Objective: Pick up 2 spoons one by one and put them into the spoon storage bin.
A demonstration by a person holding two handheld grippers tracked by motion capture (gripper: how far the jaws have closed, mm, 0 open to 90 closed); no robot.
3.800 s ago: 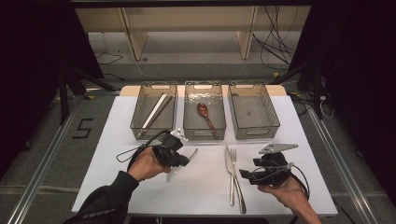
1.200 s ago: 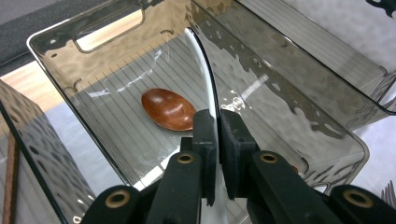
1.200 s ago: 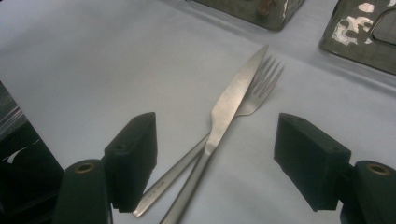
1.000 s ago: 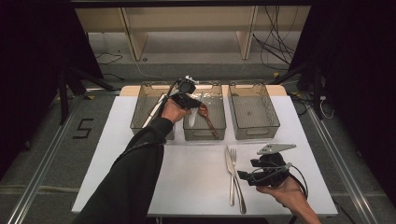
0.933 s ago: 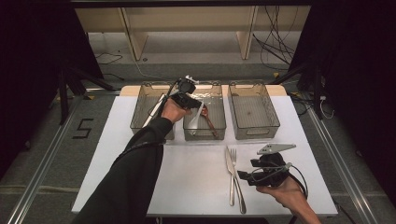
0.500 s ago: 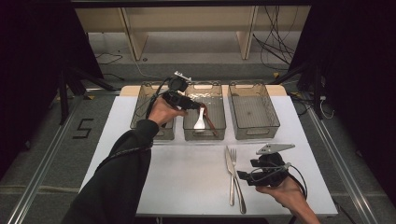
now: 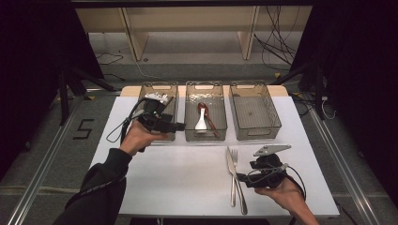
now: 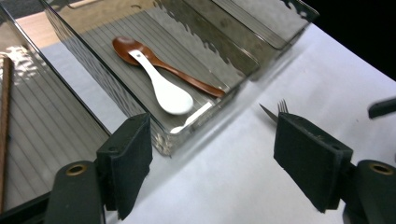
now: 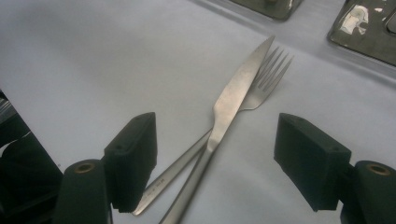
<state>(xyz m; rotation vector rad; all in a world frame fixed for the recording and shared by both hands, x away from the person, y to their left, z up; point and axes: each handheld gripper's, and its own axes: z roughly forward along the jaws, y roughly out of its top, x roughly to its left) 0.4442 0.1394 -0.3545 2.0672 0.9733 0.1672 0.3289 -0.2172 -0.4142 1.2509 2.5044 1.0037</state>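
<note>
Both tools gape empty: left tool (image 7: 174, 125) by two spoons (image 8: 161, 79), right tool (image 7: 244, 178) by one knife (image 9: 233, 102), one fork (image 9: 266, 81).

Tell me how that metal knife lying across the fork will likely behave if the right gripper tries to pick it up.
The knife looks like rigid polished steel, so it probably won't flex but may slip between the pads. Its handle crosses the fork, so lifting it would likely nudge the fork. Lying flat on the white table, it offers little edge to grip.
</note>
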